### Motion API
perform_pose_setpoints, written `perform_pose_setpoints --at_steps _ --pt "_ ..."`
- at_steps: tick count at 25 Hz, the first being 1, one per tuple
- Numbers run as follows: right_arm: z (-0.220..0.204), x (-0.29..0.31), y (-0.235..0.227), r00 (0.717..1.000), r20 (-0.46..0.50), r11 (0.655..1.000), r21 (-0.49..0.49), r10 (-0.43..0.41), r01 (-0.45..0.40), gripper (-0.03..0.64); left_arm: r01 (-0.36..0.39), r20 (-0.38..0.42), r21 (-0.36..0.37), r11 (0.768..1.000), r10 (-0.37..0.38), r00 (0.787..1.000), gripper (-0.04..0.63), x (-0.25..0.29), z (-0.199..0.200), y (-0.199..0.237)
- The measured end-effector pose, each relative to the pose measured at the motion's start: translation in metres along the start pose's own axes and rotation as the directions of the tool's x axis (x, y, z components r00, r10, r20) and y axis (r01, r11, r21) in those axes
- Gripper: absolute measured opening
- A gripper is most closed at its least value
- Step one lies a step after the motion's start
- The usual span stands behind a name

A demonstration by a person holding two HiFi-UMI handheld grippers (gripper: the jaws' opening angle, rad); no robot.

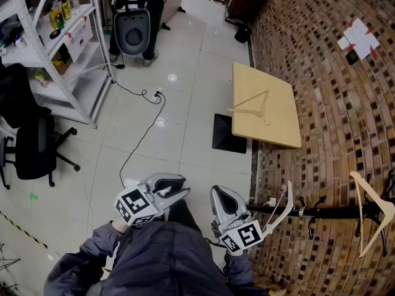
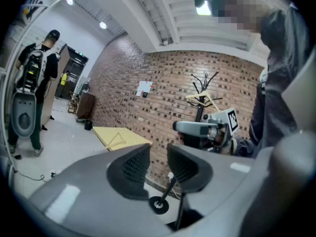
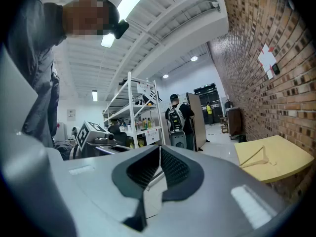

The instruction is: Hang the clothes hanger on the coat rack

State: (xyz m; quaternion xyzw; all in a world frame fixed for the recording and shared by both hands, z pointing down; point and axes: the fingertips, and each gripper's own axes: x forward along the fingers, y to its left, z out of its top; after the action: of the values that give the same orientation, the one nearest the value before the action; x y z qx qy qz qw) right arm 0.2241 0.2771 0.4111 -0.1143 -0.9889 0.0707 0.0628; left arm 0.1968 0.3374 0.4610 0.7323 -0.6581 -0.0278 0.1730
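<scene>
In the head view the black coat rack (image 1: 327, 213) stands against the brick wall at the lower right. A pale wooden hanger (image 1: 373, 193) hangs at its far end, and a second hanger (image 1: 285, 211) crosses the pole just right of my right gripper (image 1: 217, 191). A third hanger (image 1: 253, 106) lies on the low yellow table (image 1: 278, 122). The right gripper is shut with nothing between its jaws (image 3: 159, 154). My left gripper (image 1: 184, 188) sits beside it, its jaws a little apart and empty (image 2: 158, 159). The left gripper view shows the rack (image 2: 202, 85) and the right gripper (image 2: 207, 130).
White metal shelving (image 1: 68, 54) with small goods stands at the far left, beside a black office chair (image 1: 34, 147). A person with a backpack (image 1: 133, 17) stands at the top. A cable and power strip (image 1: 154, 94) lie on the tiled floor, and a black mat (image 1: 228, 133) lies beside the table.
</scene>
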Motion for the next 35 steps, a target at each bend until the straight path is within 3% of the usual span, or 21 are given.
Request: perform_pose_setpoints --at_steps 5,10,14,20,23,27,33,35 --pt "-0.003 0.041 -0.070 1.000 -0.009 1.000 0.013 -0.009 0.009 0.018 0.021 -0.024 0.000 1.000 -0.021 1.000 0.092 0.054 0.012 0.060" --pt "0.004 0.090 -0.161 0.998 -0.008 0.997 0.040 -0.069 0.069 0.023 0.094 -0.072 0.022 0.995 -0.093 0.993 0.092 0.122 0.048 0.124" --pt "0.018 0.122 -0.235 0.993 -0.006 0.992 0.048 -0.116 0.116 0.034 0.142 -0.116 0.084 0.986 -0.132 0.984 0.105 0.179 0.087 0.176" --pt "0.023 0.145 -0.310 0.969 0.023 0.956 0.172 -0.244 0.237 0.044 0.222 -0.188 0.131 0.966 -0.196 0.962 0.140 0.244 0.124 0.235" --pt "0.006 0.147 -0.336 0.947 -0.007 0.924 0.220 -0.321 0.314 0.060 0.295 -0.251 0.135 0.946 -0.255 0.934 0.140 0.273 0.130 0.253" --pt "-0.046 0.153 -0.367 0.919 -0.086 0.853 0.348 -0.385 0.390 0.077 0.372 -0.302 0.147 0.916 -0.317 0.899 0.140 0.310 0.141 0.269" --pt "-0.127 0.198 -0.383 0.850 -0.258 0.763 0.374 -0.459 0.526 0.110 0.434 -0.321 0.227 0.872 -0.354 0.879 0.140 0.362 0.144 0.322" --pt "-0.147 0.217 -0.393 0.833 -0.293 0.724 0.413 -0.469 0.553 0.118 0.486 -0.359 0.187 0.854 -0.401 0.843 0.140 0.379 0.135 0.340"
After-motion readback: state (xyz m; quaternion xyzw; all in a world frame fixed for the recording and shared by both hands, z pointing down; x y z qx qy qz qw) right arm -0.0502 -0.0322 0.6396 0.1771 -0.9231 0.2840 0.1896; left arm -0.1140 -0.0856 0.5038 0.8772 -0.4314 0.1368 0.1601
